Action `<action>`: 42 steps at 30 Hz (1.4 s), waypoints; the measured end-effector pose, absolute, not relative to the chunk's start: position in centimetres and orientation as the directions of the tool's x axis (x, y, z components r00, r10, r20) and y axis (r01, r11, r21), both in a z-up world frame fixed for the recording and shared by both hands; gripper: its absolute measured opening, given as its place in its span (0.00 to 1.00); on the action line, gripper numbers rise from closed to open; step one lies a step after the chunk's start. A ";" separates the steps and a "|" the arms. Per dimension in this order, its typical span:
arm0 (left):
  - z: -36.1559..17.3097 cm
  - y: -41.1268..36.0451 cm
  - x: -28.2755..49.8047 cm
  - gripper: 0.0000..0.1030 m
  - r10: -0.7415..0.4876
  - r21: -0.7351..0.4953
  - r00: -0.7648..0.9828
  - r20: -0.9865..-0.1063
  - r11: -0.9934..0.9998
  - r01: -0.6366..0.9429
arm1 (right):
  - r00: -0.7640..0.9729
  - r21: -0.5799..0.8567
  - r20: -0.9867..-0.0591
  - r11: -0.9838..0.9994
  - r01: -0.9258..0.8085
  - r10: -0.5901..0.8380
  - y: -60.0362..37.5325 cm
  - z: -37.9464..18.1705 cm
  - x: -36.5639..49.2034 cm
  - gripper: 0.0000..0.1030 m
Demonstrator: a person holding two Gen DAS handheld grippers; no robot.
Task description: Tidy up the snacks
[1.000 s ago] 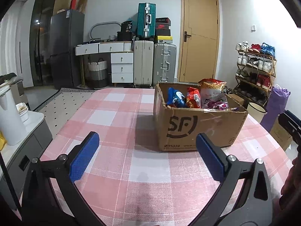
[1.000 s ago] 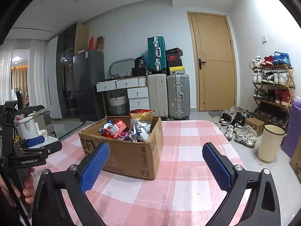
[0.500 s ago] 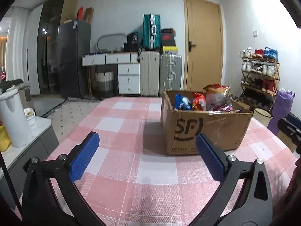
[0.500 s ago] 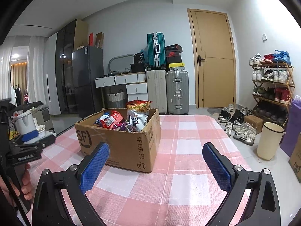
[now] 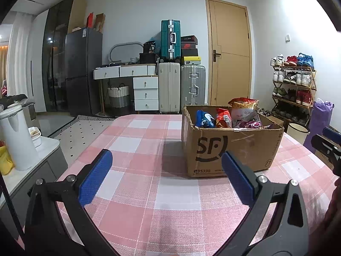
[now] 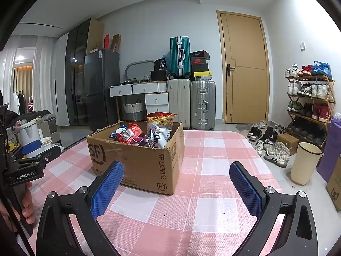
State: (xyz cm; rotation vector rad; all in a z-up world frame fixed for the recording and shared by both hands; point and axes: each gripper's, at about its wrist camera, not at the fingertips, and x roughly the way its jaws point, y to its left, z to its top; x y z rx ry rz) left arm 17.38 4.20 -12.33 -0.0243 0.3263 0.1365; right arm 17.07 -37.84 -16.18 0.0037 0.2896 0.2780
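A brown cardboard box (image 5: 232, 149) (image 6: 147, 164) marked SF stands on the pink checked tablecloth (image 5: 170, 192) (image 6: 202, 209). It holds several snack bags: a blue one (image 5: 204, 119), a red one (image 5: 223, 118) (image 6: 127, 133) and a tall orange-topped one (image 5: 243, 108) (image 6: 159, 128). My left gripper (image 5: 167, 176) is open and empty, low over the cloth, left of and nearer than the box. My right gripper (image 6: 177, 187) is open and empty too, in front of the box's right corner. The left tool (image 6: 27, 162) shows at the right wrist view's left edge, held by a hand (image 6: 25, 209).
A white kettle (image 5: 17, 136) stands on a side counter to the left. Suitcases (image 5: 181, 85), a drawer unit (image 5: 146, 91) and a door (image 5: 230, 53) lie behind the table. A shoe rack (image 6: 309, 104), loose shoes and a cream bin (image 6: 304, 162) are on the right.
Both grippers have dropped lower, so the box now looks higher and the view more level. Both stay open. The box and snacks have not moved.
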 end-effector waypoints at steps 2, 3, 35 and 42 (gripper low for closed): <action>-12.4 4.2 17.6 0.99 0.128 -0.001 0.937 -0.324 0.991 -0.136 | 0.921 0.044 -0.281 0.962 -0.269 0.270 -37.9 -16.3 17.1 0.99; -12.4 4.2 17.3 0.99 0.128 0.000 0.938 -0.323 0.991 -0.135 | 0.921 0.044 -0.281 0.962 -0.269 0.270 -37.9 -16.2 17.1 0.99; -12.4 4.1 17.2 0.99 0.123 -0.002 0.938 -0.324 0.991 -0.130 | 0.921 0.044 -0.282 0.962 -0.269 0.270 -37.9 -16.2 17.1 0.99; -12.5 3.9 17.3 0.99 0.117 -0.002 0.940 -0.322 0.992 -0.124 | 0.920 0.044 -0.282 0.962 -0.269 0.270 -37.9 -16.2 17.1 0.99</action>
